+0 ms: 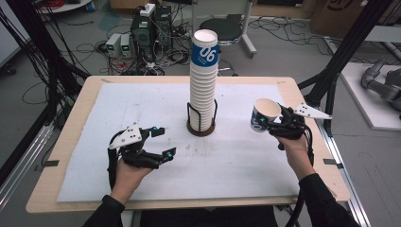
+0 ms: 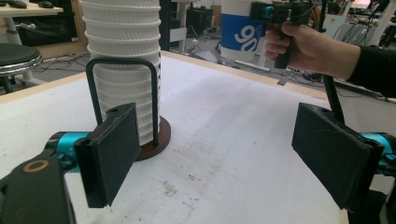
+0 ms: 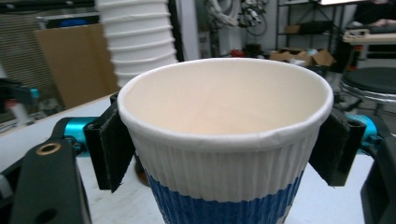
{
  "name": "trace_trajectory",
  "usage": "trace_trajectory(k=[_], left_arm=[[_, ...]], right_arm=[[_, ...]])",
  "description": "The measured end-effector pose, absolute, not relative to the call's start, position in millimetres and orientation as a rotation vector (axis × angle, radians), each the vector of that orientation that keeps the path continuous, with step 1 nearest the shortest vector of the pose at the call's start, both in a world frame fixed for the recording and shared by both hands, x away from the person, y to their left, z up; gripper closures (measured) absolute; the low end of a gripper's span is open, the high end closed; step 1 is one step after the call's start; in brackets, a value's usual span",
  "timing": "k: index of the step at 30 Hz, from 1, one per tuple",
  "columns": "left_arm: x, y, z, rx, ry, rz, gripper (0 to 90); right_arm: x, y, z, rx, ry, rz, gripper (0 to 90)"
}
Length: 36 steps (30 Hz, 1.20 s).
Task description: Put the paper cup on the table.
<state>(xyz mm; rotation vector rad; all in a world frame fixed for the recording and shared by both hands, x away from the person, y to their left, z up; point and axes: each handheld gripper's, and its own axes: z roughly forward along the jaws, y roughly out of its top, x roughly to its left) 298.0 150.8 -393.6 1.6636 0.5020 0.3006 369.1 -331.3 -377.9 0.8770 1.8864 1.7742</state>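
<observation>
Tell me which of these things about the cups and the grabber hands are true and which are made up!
1. The right gripper holds a paper cup. True.
2. That cup is full of juice. False: seen in the right gripper view, it is empty inside.
3. The left gripper holds a cup too. False: its jaws stand apart with nothing between them.
4. A tall stack of cups stands in a black wire holder on the table. True.
5. The held cup is red. False: it is white with a blue band.
</observation>
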Motion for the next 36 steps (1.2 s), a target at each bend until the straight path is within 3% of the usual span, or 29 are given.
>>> trace_trajectory(k=[36], left_arm=[[299.1,150.3,-399.8,1.666,0.510,0.295,15.2]], right_arm=[[428.7,-333.2,-435.3,1.168,1.840,1.533,20.5]])
